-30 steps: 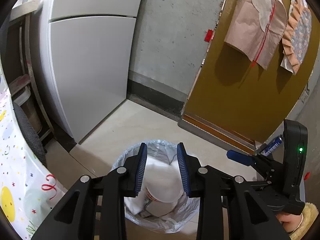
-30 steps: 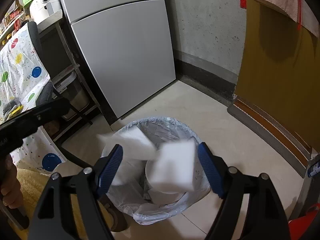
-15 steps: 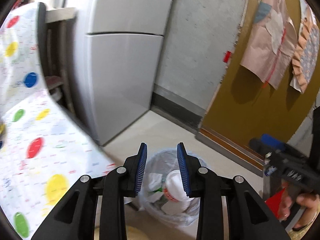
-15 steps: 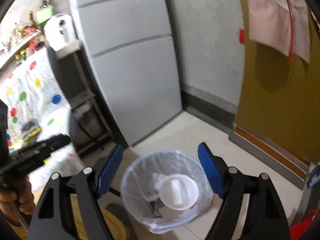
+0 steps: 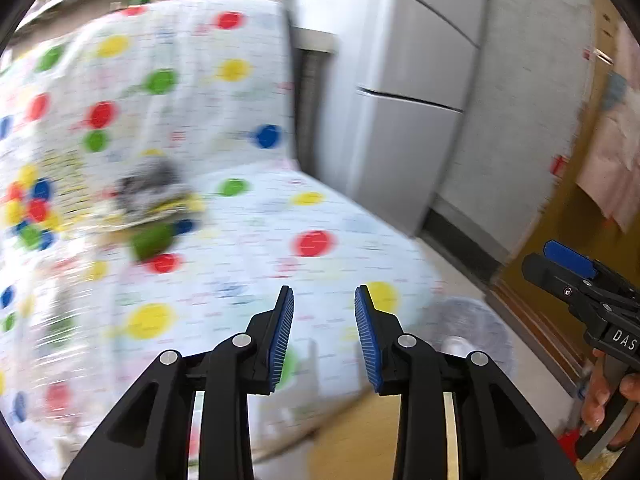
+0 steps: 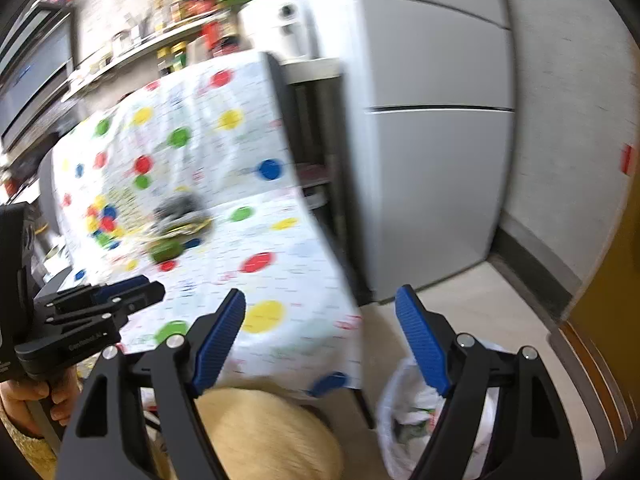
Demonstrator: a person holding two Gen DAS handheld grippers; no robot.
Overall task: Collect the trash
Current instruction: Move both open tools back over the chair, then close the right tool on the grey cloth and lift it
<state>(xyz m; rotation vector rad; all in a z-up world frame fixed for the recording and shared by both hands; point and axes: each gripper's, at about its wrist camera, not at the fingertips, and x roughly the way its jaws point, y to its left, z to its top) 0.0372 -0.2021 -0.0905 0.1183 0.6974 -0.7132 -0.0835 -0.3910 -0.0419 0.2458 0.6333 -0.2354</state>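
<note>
Both tongs are open, hold nothing, and have swung up from the bin to the spotty cloth.

Left tongs (image 5: 324, 334) have a small gap between the blue pads, and the right tongs (image 6: 320, 342) are spread wide. Half a second ago both looked down into the trash bin, with a white cup lid inside. Now the bin (image 6: 404, 412) sits low and to the right of the right tongs, and low right of the left tongs (image 5: 472, 336), blurry. A tablecloth with colored dots (image 5: 224, 216) now fills the space ahead of both tongs. Some trash (image 5: 156, 200), a dark and green blurry heap, lies on it, far ahead and to the left. A gray fridge (image 6: 432, 168) stands ahead on the right.
</note>
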